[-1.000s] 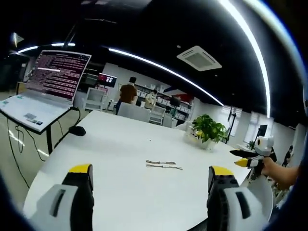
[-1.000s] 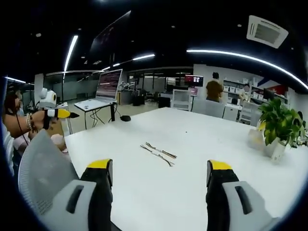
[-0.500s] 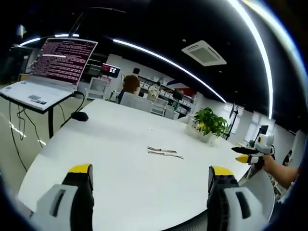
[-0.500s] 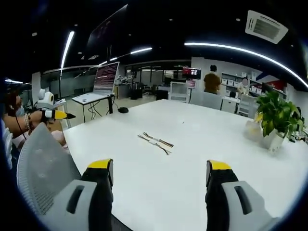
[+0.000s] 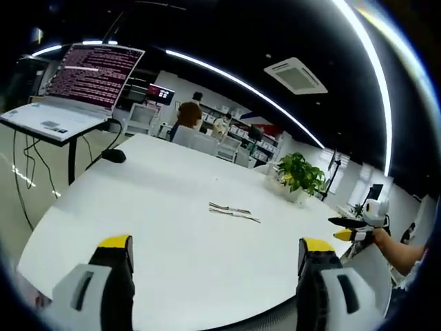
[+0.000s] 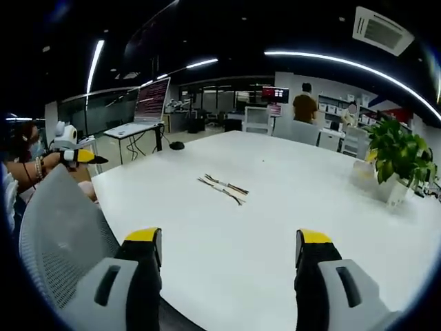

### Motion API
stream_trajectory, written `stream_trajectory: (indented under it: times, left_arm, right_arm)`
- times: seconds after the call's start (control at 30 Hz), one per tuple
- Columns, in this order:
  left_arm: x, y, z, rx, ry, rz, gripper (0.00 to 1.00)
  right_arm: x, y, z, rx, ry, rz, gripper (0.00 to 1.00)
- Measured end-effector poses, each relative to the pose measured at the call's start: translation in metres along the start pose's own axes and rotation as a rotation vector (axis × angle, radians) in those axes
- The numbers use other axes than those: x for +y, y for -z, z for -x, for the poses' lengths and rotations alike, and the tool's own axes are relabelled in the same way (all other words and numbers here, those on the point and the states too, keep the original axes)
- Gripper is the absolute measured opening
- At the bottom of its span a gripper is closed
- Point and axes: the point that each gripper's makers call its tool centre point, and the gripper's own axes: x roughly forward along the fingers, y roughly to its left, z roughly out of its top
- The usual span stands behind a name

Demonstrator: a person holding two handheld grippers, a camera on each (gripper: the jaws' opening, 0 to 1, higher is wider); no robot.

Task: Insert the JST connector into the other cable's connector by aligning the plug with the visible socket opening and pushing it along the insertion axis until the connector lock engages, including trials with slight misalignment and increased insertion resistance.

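Observation:
Two thin cables with small connectors (image 5: 234,211) lie side by side near the middle of the white table (image 5: 151,207); in the right gripper view the same cables (image 6: 222,188) sit ahead, left of centre. My left gripper (image 5: 217,252) hangs open over the table's near edge, well short of the cables, nothing between its yellow-tipped jaws. My right gripper (image 6: 229,245) is also open and empty, above the near table edge. The right gripper (image 5: 351,229), held by a hand, enters the left gripper view at far right. The left gripper (image 6: 81,157) shows at far left of the right gripper view.
A potted plant (image 5: 300,181) stands at the table's far side, the same plant (image 6: 398,162) at right in the right gripper view. A laptop (image 5: 76,93) on a stand and a mouse (image 5: 114,156) are at left. A grey mesh chair back (image 6: 65,241) is near. People sit far behind.
Both cameras have risen and tipped slightly over the table, so more of its top shows. The cables lie where they were. Both grippers stay open.

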Motion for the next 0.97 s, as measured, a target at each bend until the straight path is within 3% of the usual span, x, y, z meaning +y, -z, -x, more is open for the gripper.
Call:
stream_trajectory:
  times: [0.7,0.97]
  left_arm:
    - [0.001,0.002,0.001,0.016,0.011,0.0,0.99]
    - [0.002,0.004,0.0,0.021,0.015,0.008,0.99]
  right_arm:
    - [-0.005,0.016,0.0,0.021,0.02,-0.04,0.77]
    - [-0.008,0.014,0.004,0.01,0.032,-0.054,0.76]
